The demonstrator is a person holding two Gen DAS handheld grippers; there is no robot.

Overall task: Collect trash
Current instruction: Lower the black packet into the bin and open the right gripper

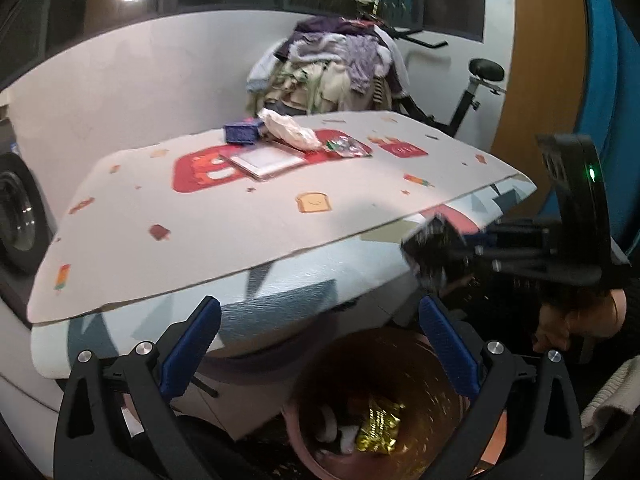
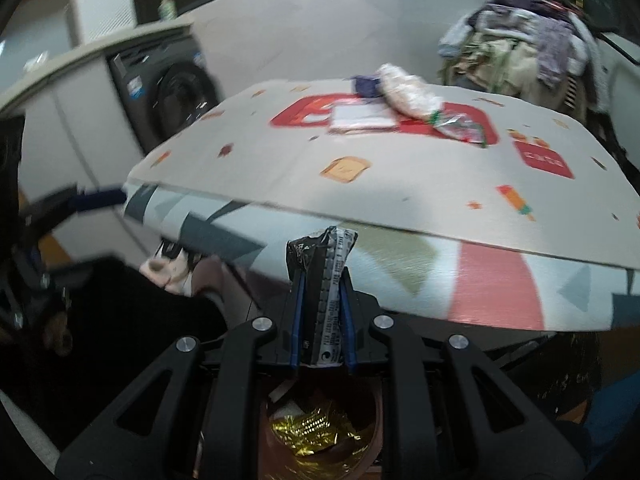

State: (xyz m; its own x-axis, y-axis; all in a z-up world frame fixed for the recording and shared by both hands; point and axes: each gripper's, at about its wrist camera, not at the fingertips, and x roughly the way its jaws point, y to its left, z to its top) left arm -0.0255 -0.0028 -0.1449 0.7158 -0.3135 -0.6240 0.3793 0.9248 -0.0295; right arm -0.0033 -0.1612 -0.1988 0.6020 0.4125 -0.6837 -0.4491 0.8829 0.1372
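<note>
**Black wrapper held over the bin beside the table**

A table [image 1: 248, 216] with a printed mat of toast and ice-lolly pictures fills the middle of the room, with a heap of clothes [image 1: 332, 68] behind it and a washing machine [image 2: 176, 92] off to one side. Just below and ahead of both tools stands a brown bin [image 1: 384, 412], close against the near edge of the table, with a crumpled gold wrapper [image 1: 378, 428] lying inside.

The right gripper [image 2: 323, 280] is nearly closed, its pads pinching a long black and grey wrapper [image 2: 326, 276]. The wrapper runs lengthwise along the fingers, its crumpled free end sticking out past the tips and pointing forward and up towards the table edge. It hangs above the bin, whose mouth shows directly beneath the tool.

The left gripper [image 1: 320, 344] stands spread wide with nothing between its blue pads [image 1: 188, 352]; the bin sits just under its right finger.

Far ahead on the mat lie a white bag [image 1: 290, 130], a red and green wrapper [image 1: 348, 146], a flat white packet [image 1: 266, 160] and a blue box [image 1: 240, 132]
</note>
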